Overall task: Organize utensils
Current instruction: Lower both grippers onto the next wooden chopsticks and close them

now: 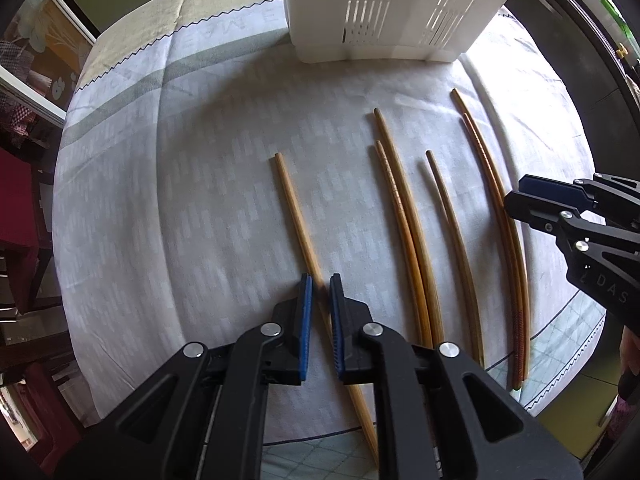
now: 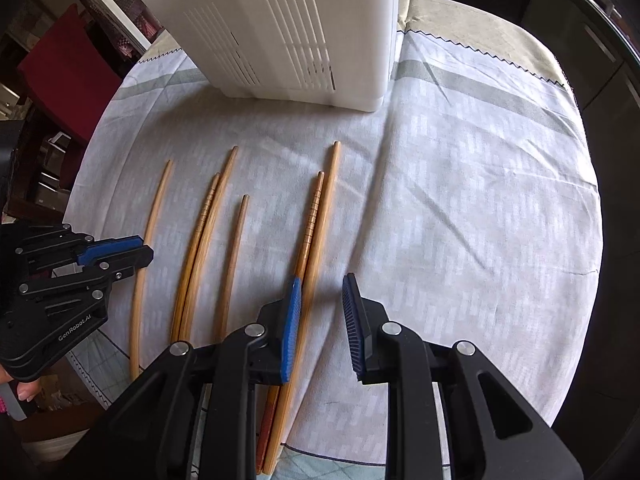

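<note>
Seen lower centre: left tool (image 1: 320, 292), jaws narrowly parted astride a lone chopstick (image 1: 294, 216). Right tool (image 2: 320, 300) gaped wide beside a chopstick pair (image 2: 316, 216). Stood at top: white slotted holder (image 2: 280, 32) on clothed bench (image 2: 460, 200).

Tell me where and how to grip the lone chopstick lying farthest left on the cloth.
Grip the leftmost chopstick on its thicker near part, coming straight down from above with one finger on each side. It lies flat on the tablecloth, apart from the other sticks, so both sides are free. The left gripper already straddles it there, jaws slightly apart; closing should pinch it.
</note>
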Motion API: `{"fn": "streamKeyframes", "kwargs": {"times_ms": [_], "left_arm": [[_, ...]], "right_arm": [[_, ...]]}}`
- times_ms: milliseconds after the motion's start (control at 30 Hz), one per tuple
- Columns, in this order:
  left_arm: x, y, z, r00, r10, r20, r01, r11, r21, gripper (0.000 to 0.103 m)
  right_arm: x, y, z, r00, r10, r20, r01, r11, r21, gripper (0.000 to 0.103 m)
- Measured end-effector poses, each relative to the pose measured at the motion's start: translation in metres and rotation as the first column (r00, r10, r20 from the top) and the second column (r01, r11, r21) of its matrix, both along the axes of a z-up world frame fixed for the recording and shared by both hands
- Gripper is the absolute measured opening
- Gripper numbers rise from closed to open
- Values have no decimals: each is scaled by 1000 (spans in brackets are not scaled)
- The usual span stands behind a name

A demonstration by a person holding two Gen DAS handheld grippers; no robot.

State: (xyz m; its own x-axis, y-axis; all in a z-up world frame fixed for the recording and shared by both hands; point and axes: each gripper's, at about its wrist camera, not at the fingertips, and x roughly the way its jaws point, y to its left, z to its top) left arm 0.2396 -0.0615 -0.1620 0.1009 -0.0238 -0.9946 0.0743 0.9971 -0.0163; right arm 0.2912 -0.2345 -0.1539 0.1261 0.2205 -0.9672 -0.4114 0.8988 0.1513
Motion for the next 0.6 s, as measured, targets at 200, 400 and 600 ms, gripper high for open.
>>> {"fn": "streamKeyframes", "kwargs": {"times_ms": [200, 400, 600], "left_arm": [[-4, -2, 3, 1000, 1, 1, -1, 1000, -2, 11], [-2, -4, 4, 1000, 10, -9, -10, 1000, 9, 10], [6, -1, 3, 998, 41, -37, -41, 999, 0, 11]], "right_arm": [[2, 9, -4, 1000, -2, 8, 3, 999, -46, 20], [4, 27, -9, 999, 32, 15, -31, 997, -69, 18], [12, 39, -11, 1000, 31, 6, -30, 995, -94, 17]]}}
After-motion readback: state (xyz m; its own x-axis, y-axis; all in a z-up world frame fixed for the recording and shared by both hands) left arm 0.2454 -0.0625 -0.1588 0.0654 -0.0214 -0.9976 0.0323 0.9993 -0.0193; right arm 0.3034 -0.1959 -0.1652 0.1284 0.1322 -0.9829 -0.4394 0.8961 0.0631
